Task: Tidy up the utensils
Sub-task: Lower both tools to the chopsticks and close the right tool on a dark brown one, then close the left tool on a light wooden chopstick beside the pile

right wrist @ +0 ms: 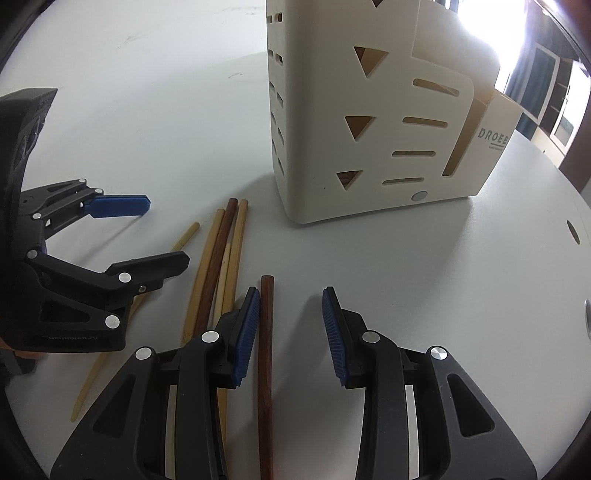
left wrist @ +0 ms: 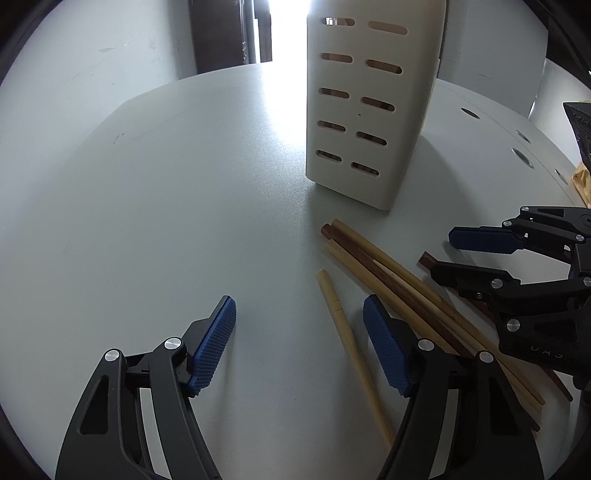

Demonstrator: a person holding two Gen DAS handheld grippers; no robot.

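The white table [left wrist: 166, 192] runs out ahead of the fingers, with a few round holes [left wrist: 522, 157] near its edge, off right. Past the fingertips, there's a bright doorway [left wrist: 284, 29], and a crinkly brown bag [left wrist: 583, 181] sits far right.

Round white bench [left wrist: 184, 184]; pale wall [left wrist: 92, 55] at 10 o'clock; dark doorway [left wrist: 229, 33] and glaring backlight at 12 o'clock.

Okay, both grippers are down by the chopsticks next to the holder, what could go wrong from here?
The dark chopstick lies against one pad of the open right gripper, off-centre, so closing may roll or tilt it. The left gripper straddles a pale chopstick beside the loose pile; the two grippers are close and could bump. The cream holder might get nudged.
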